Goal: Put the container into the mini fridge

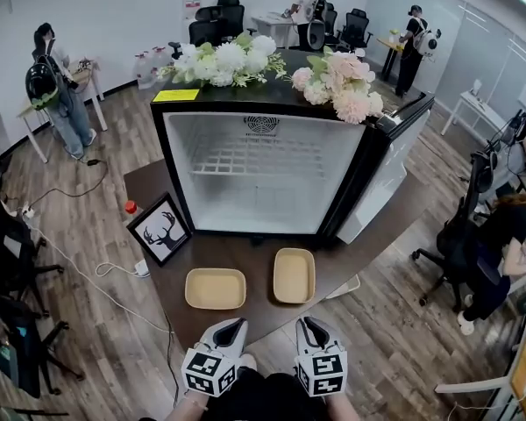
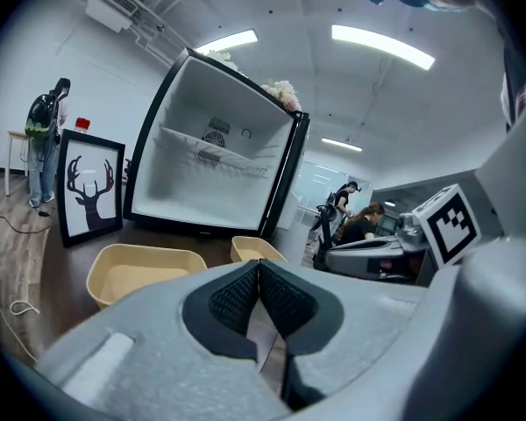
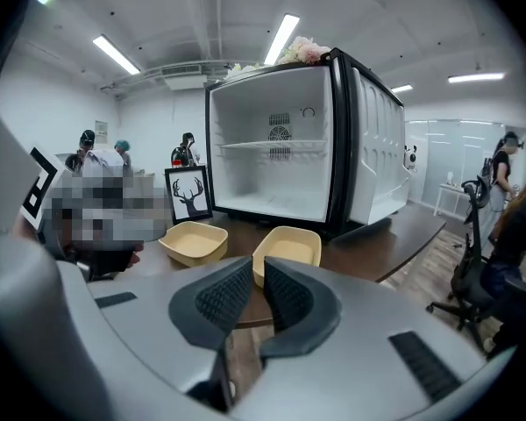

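Note:
The mini fridge [image 1: 263, 196] stands open and empty on the dark table [image 1: 254, 257], its door [image 1: 390, 169] swung to the right. Two shallow beige containers lie in front of it: one on the left [image 1: 216, 288] and one on the right [image 1: 294, 275]. My left gripper [image 1: 231, 325] is at the table's near edge, behind the left container, shut with nothing held. My right gripper [image 1: 309, 323] hovers just behind the right container [image 3: 289, 248], with a narrow gap between its pads and nothing in it. The left gripper view shows both containers [image 2: 140, 270] [image 2: 252, 249] and the fridge [image 2: 210, 174] ahead.
A framed deer picture [image 1: 159, 229] leans at the table's left, a small red object [image 1: 131, 207] behind it. White and pink flowers [image 1: 228, 61] [image 1: 337, 82] lie on top of the fridge. Office chairs, cables and people surround the table.

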`<action>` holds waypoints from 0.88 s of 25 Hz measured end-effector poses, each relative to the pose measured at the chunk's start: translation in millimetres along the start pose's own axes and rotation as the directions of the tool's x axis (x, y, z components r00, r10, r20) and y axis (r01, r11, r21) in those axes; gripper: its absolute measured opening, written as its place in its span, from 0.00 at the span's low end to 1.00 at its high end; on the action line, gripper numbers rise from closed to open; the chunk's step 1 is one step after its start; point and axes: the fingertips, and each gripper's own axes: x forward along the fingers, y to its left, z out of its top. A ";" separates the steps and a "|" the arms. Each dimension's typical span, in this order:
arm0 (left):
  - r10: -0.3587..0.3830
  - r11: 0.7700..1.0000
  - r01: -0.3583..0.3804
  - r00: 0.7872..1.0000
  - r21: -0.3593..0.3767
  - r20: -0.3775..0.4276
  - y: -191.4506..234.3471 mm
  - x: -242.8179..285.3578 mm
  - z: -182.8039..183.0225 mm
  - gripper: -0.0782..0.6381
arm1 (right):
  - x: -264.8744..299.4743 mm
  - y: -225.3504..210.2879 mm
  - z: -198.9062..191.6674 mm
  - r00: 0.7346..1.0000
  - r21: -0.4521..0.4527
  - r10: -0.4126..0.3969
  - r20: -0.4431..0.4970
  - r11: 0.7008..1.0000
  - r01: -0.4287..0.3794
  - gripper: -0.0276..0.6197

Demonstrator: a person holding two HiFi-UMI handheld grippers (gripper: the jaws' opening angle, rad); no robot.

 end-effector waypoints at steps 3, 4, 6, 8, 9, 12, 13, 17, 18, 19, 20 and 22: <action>-0.017 1.000 0.017 1.000 0.001 -0.009 4.1 9.9 2.5 0.12 | 10.3 0.4 -4.4 0.998 0.027 0.042 -0.048 0.999 -0.041 0.14; -0.020 1.000 0.020 1.000 -0.002 -0.013 4.9 11.8 2.2 0.12 | 12.3 -0.2 -5.5 0.997 0.026 0.050 -0.058 0.998 -0.049 0.16; -0.024 1.000 0.024 0.999 -0.011 -0.021 7.2 14.5 1.7 0.12 | 16.1 -2.3 -4.6 0.996 -0.002 0.061 -0.069 0.998 -0.061 0.17; -0.020 1.000 0.020 1.000 -0.022 -0.023 10.8 16.7 2.2 0.12 | 21.4 -4.0 -0.3 0.994 -0.030 0.084 -0.076 0.996 -0.086 0.17; -0.016 0.999 0.015 1.000 -0.028 -0.023 12.6 17.9 2.1 0.12 | 24.6 -5.2 1.5 0.992 -0.035 0.096 -0.080 0.994 -0.099 0.18; 0.002 0.999 -0.003 1.000 -0.045 -0.028 16.5 22.7 0.4 0.12 | 36.1 -9.5 1.9 0.987 -0.034 0.124 -0.101 0.991 -0.128 0.19; 0.011 0.999 -0.012 0.999 -0.051 -0.030 18.0 24.8 0.0 0.12 | 40.5 -10.3 1.1 0.984 -0.038 0.136 -0.113 0.989 -0.141 0.19; 0.078 0.992 -0.080 0.997 -0.102 -0.028 29.1 35.8 1.9 0.12 | 57.3 -8.1 -3.9 0.958 -0.102 0.219 -0.183 0.965 -0.240 0.23; 0.096 0.989 -0.098 0.995 -0.114 -0.025 31.1 39.0 3.6 0.12 | 61.0 -6.7 -6.5 0.944 -0.121 0.254 -0.211 0.951 -0.283 0.23; 0.113 0.986 -0.115 0.993 -0.123 -0.022 32.8 42.4 5.7 0.12 | 65.1 -4.8 -9.8 0.925 -0.137 0.292 -0.245 0.934 -0.331 0.22; 0.130 0.983 -0.132 0.991 -0.130 -0.020 34.6 45.6 8.0 0.12 | 69.5 -2.5 -12.8 0.902 -0.149 0.330 -0.280 0.913 -0.380 0.22; 0.170 0.975 -0.171 0.985 -0.141 -0.017 37.8 50.1 11.9 0.12 | 76.5 1.6 -17.3 0.855 -0.181 0.387 -0.344 0.866 -0.465 0.22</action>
